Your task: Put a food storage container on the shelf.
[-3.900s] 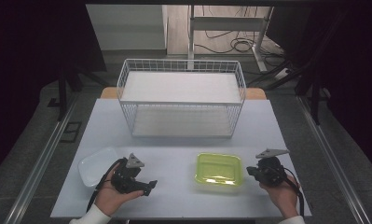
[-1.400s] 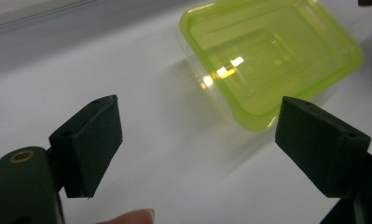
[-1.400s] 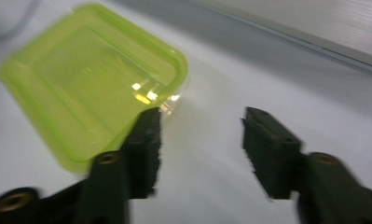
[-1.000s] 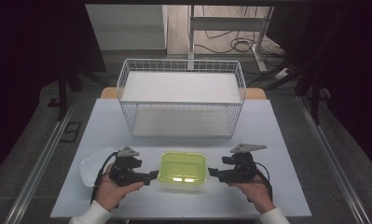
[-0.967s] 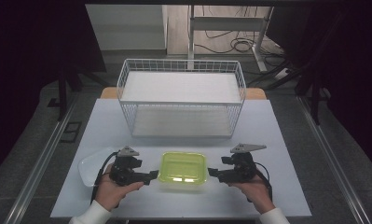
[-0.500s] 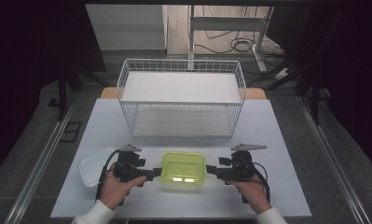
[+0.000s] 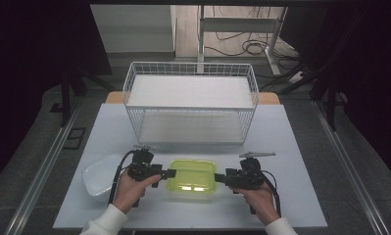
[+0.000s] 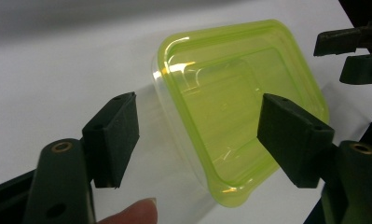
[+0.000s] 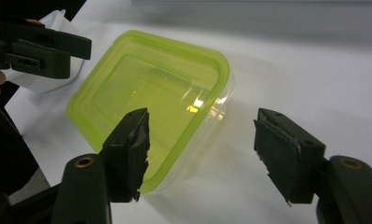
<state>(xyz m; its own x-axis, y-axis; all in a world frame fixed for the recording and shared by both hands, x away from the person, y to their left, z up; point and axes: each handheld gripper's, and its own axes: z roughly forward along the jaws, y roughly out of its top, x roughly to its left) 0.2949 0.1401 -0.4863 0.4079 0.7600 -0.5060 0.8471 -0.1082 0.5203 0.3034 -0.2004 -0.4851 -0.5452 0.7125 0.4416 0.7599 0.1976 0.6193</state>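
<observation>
**Box with green lid between two grippers**

Box [image 7: 191,176] lies flat on the white table [image 7: 301,147], a rounded rectangle of clear thin plastic with a glossy yellow-green lid [image 8: 235,107] pressed on top. The lid has a raised rim and a stepped, sunken middle that reflects the light.

The left gripper [image 7: 171,173] points at one short end and the right gripper [image 7: 218,177] at the opposite end. Both have just been closing, but their jaws stand apart and the pads do not press on the box. In the left gripper view one corner of the box reaches into the gap between the matte black blocky pads [image 8: 116,135]. In the right gripper view the box corner sits behind one pad [image 9: 130,149]; the other pad is over bare table.
</observation>
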